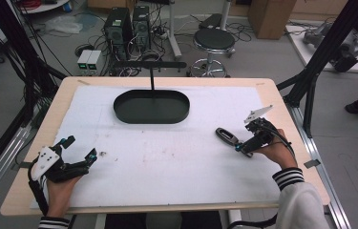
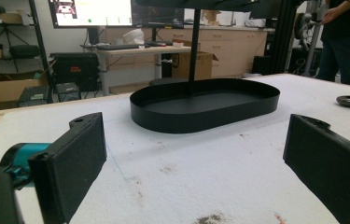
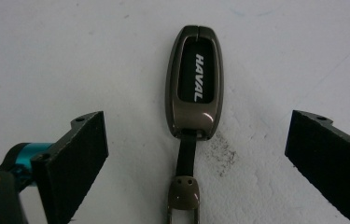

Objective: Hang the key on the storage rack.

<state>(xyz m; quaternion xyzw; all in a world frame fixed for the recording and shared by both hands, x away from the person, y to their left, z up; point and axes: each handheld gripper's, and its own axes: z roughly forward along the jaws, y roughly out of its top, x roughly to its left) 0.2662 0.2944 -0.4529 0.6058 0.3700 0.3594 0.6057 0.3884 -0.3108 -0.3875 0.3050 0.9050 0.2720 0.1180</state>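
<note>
Your right gripper [image 1: 240, 147] sits at about 4 o'clock on the white mat [image 1: 167, 157], its jaws spread wide and holding nothing. In the right gripper view the car key fob [image 3: 195, 81] lies flat on the mat between the two open jaws, touching neither; its lettered face is up, and its strap and metal clasp [image 3: 185, 192] trail back toward the gripper. In the high view the fob [image 1: 227, 136] lies just beyond the right gripper's tips, toward 10 o'clock from your right hand [image 1: 277, 153].

Your left gripper [image 1: 78, 152] rests at about 8 o'clock on the mat, also spread wide and empty, held in your left hand [image 1: 62, 188]. It faces the black oval tray [image 1: 151, 117], which stands at 12 o'clock on the mat, well apart from both grippers. A thin black post [image 1: 152, 78] rises at the tray's far rim. Small dark smudges mark the mat near the left gripper.
</note>
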